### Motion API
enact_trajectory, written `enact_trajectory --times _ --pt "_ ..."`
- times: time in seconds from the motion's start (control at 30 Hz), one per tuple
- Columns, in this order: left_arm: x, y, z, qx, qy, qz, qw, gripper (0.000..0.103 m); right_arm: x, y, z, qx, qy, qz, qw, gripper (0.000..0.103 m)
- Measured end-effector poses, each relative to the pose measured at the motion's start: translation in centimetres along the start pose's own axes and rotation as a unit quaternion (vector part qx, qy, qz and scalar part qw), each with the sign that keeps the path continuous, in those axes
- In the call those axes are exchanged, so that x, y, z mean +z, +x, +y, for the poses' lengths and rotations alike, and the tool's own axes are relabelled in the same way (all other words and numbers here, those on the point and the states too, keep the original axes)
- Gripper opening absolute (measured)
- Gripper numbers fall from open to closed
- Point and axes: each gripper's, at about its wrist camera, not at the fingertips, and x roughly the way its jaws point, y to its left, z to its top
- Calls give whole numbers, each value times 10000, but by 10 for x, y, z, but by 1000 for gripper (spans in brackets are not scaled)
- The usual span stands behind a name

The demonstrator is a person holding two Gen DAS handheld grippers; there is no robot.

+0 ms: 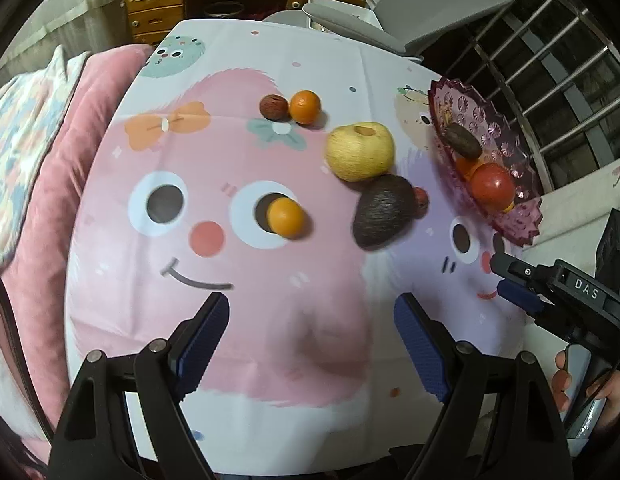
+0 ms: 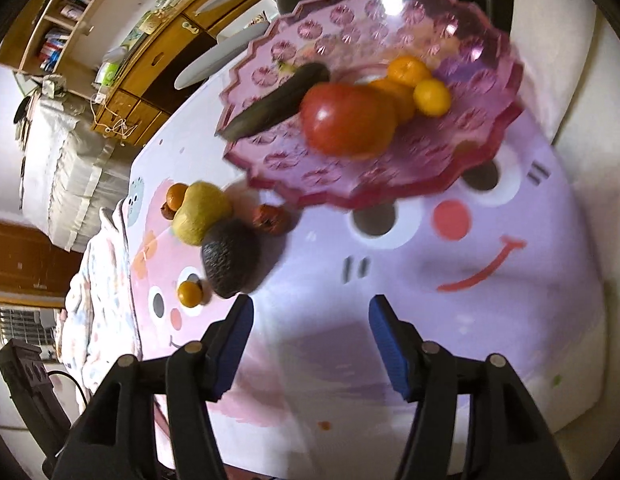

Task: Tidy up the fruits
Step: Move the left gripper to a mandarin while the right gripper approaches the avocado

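Note:
A pink glass fruit bowl (image 2: 490,148) (image 1: 522,216) stands at the table's right and holds a red tomato (image 2: 346,120) (image 1: 492,186), a dark cucumber (image 2: 278,100), small oranges (image 2: 408,70) and a yellow citrus (image 2: 432,98). On the cloth lie a yellow apple (image 1: 360,150) (image 2: 200,214), a dark avocado (image 1: 384,210) (image 2: 230,258), a small orange (image 1: 285,217) (image 2: 189,293), another orange (image 1: 305,106), a brown-red fruit (image 1: 273,107) and a small red fruit (image 2: 271,219). My left gripper (image 1: 310,332) is open and empty above the cloth. My right gripper (image 2: 310,340) is open and empty, near the bowl; it also shows in the left wrist view (image 1: 510,276).
The table wears a pink and lilac cartoon cloth (image 1: 238,320). A pink cushion (image 1: 62,200) lies at its left edge. A grey chair (image 1: 410,12) stands behind the table. A metal railing (image 1: 550,60) runs at the right. Wooden drawers (image 1: 158,4) stand at the back.

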Motion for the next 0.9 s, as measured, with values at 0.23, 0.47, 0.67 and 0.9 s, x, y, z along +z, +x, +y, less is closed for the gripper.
enact_trajectory --times 0.23,0.47,0.67,0.9 --pt "20 5 27 -26 510 155 9986 84 -14 24 27 5 380 -27 9993 61" --pt "43 17 41 -224 750 186 9968 84 -20 49 52 15 564 -56 9984 61" --pt "52 36 43 -392 927 218 9947 81 -16 70 67 -65 447 12 9990 61" --pt "57 62 40 -390 1089 321 9928 73 -4 89 78 -101 154 104 9998 61"
